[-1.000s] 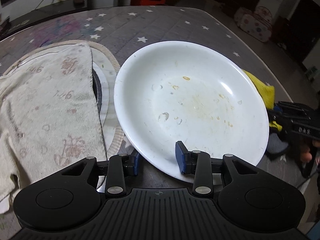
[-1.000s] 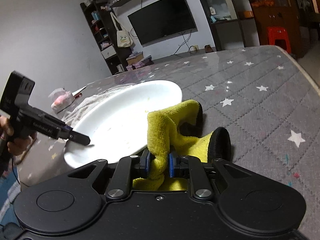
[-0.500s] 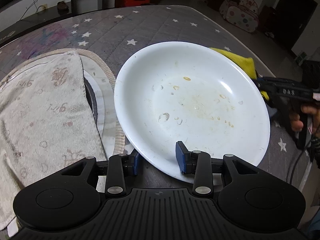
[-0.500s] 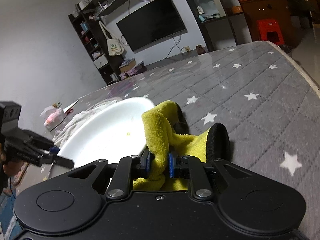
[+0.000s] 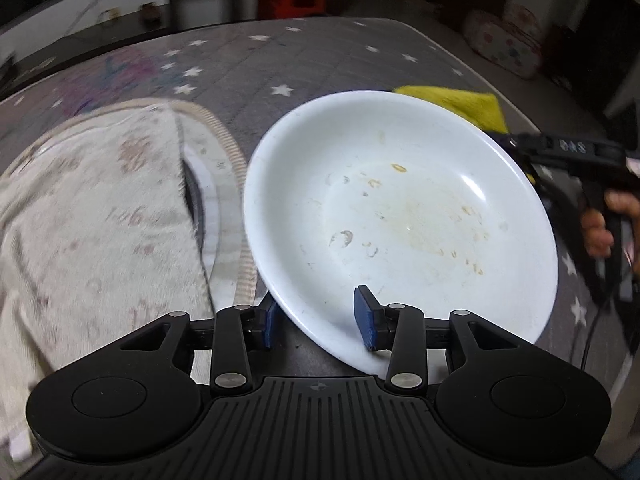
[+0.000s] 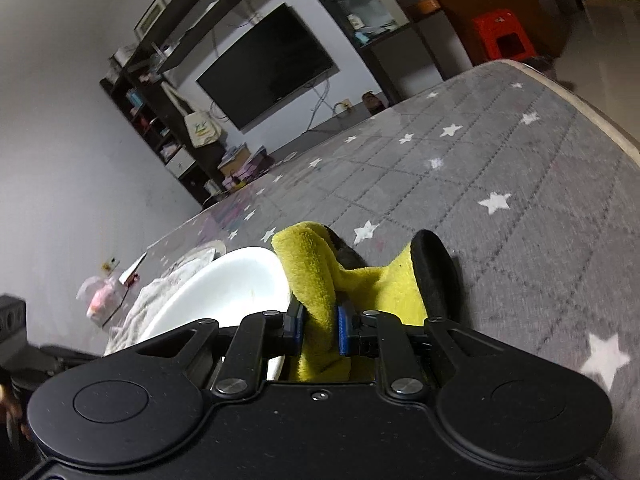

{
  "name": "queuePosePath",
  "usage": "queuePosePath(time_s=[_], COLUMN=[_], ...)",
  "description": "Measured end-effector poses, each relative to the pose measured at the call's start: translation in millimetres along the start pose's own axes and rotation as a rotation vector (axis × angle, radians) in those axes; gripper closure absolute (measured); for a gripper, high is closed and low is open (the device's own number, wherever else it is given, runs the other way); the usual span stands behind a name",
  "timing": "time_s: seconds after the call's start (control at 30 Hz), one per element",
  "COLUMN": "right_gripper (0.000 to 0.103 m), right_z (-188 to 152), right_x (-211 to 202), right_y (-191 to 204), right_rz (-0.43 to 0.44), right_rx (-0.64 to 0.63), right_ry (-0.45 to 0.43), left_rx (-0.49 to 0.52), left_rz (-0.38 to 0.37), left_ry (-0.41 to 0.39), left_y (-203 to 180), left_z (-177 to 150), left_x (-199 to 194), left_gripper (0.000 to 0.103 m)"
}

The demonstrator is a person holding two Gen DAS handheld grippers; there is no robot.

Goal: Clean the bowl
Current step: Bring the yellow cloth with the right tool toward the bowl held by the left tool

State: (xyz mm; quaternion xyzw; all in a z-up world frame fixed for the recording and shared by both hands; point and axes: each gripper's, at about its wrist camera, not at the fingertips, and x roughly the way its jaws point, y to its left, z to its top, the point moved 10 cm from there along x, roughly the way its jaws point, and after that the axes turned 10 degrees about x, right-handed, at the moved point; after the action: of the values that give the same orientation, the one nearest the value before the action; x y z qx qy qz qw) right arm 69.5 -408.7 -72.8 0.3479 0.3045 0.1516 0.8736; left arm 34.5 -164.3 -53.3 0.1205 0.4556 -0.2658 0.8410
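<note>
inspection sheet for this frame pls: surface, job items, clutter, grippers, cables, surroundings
Surface: grey star-print table cover.
Job's things: white bowl, tilted, yellowish residue inside; yellow cloth at its far rim.
Clutter: beige towel over a round mat; pink packet.
Grippers: left gripper astride bowl rim, contact unclear; right gripper shut on cloth.
Cables: black cable below right gripper.
Surroundings: TV, shelves, red stool.
</note>
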Motion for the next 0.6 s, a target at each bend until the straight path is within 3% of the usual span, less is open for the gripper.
queuePosePath(time_s=[0.4,0.6], right_gripper=[0.089,0.089], right_z=[-17.9,-29.8], right_x=[-30.5,-48.1], right_y=[-11.3,-19.3], right_rz=[0.002,0.041], right_rx=[0.186,0.287], right_ry=[-0.069,-0.097], left_rx=[-0.191,-0.160], left_rz=[0.035,0.048], left_ry=[-0.033,-0.037], left_y=[-23.3,-31.4], left_z=[-17.1,-15.3], left_x=[-15.0,-14.5], left_gripper=[0.058,0.062])
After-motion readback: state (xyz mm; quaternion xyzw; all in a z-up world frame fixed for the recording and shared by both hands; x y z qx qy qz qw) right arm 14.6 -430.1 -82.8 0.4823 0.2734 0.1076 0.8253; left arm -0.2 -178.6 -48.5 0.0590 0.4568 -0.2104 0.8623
